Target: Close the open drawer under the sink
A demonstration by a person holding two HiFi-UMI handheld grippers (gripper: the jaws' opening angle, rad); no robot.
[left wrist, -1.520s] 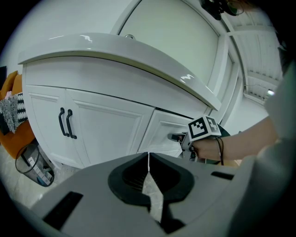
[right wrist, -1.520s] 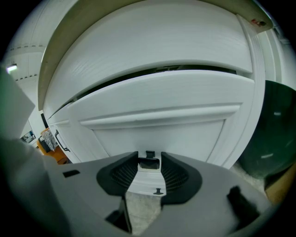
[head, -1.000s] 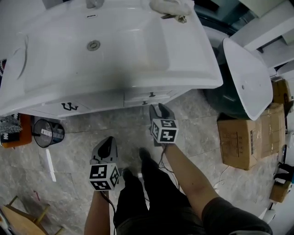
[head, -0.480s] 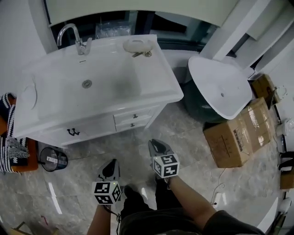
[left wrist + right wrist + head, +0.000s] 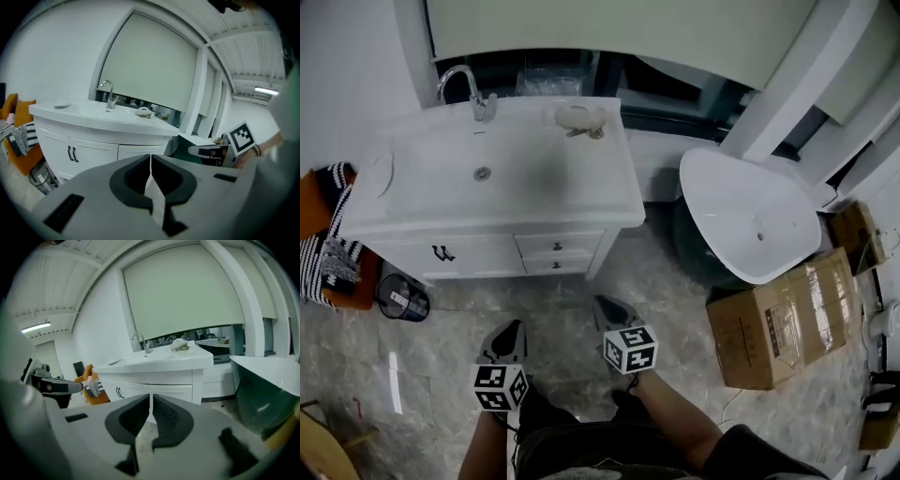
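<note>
Two claws hang above the floor, both empty: the left claw has its jaws pressed together, and the right claw is closing, tips already met. Ahead of them, well apart, the drawer under the sink sits pushed in flush.

**Items standing about the room, head view.** A detached white basin sits tilted at right. Just beside it and nearer the viewer, a taped cardboard box rests on the grey marbled floor. A smaller box lies further right, partly hidden. At left, a dark round bin stands on the floor, near a black-and-white striped cloth draped over an orange seat. A pale roller blind spans the window at top.
</note>
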